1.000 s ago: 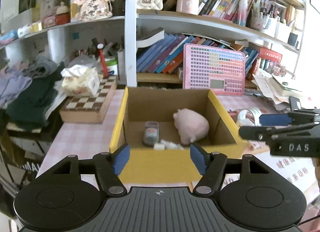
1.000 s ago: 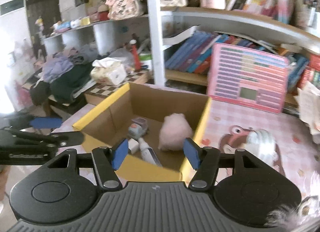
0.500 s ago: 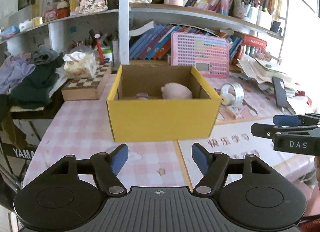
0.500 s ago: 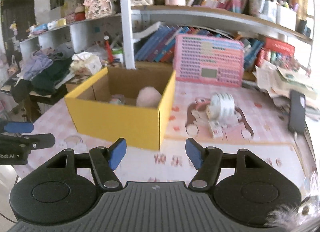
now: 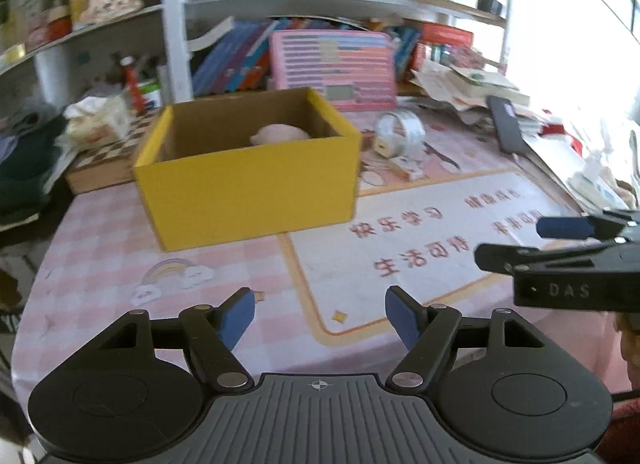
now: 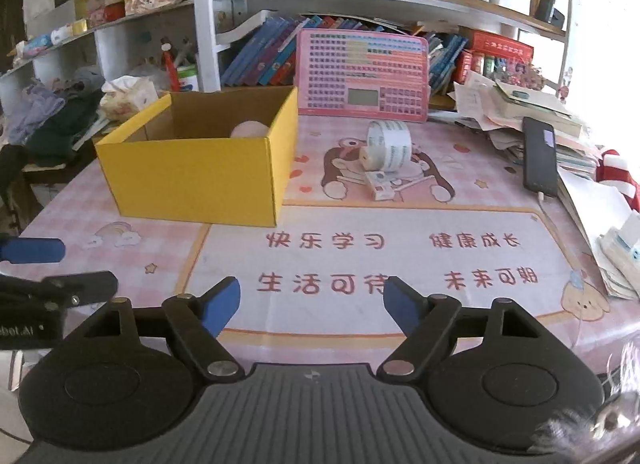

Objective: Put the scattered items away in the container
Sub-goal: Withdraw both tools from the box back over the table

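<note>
Both grippers are empty and held low over the near edge of the pink table mat (image 6: 400,224), so the step in hand looks like the gap between one drop-off and the next pick. The left gripper (image 5: 320,314) has its jaws spread and opening, nothing between them; the right gripper (image 6: 312,302) likewise is opening wider on bare air. The yellow box (image 6: 192,180) sits at about eleven o'clock in the right wrist view, open top up, its long axis running left to right across the table, with a pink plush (image 6: 250,130) showing inside. Items left out lie at about one o'clock: a tape roll (image 6: 390,144) resting on its side, its bore facing roughly toward the box, and a small flat packet (image 6: 382,186) touching or just beside it. The next move probably calls for reaching forward to one of these and closing across its narrow width.
</note>
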